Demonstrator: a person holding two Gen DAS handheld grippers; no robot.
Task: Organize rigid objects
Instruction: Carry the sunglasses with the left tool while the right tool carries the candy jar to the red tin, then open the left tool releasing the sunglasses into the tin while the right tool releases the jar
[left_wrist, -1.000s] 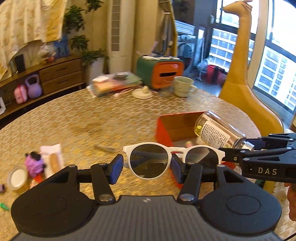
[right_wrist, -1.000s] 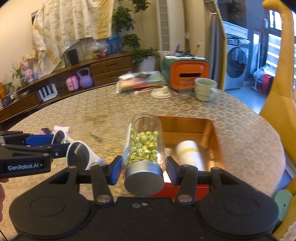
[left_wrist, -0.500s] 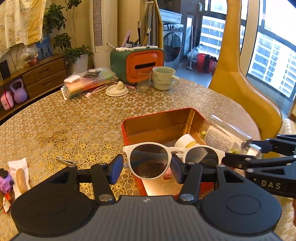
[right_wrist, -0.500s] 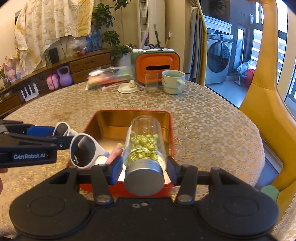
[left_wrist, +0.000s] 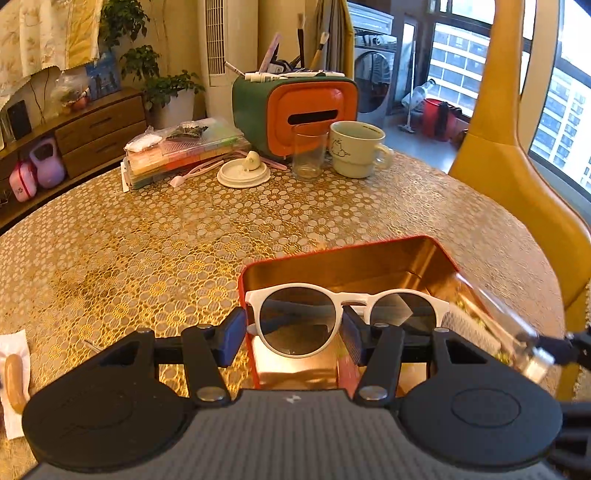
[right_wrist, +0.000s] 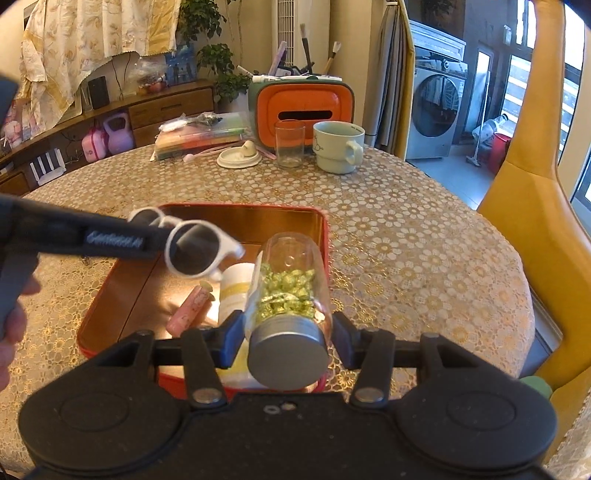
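- The left gripper (left_wrist: 293, 328) has its jaws closed on one lens of the white sunglasses (left_wrist: 345, 315); held above the red tin (right_wrist: 325, 236); frame's long axis runs side to side, lenses facing away from the camera; probably light, stiff plastic, scratch-prone, best gripped at the rim.
- The right gripper (right_wrist: 288, 334) clamps the glass jar (right_wrist: 290, 291) near its metal lid; over the tin's right side; long axis points forward along the fingers, lid toward the camera; likely slippery, breakable, heavier at the filled end.
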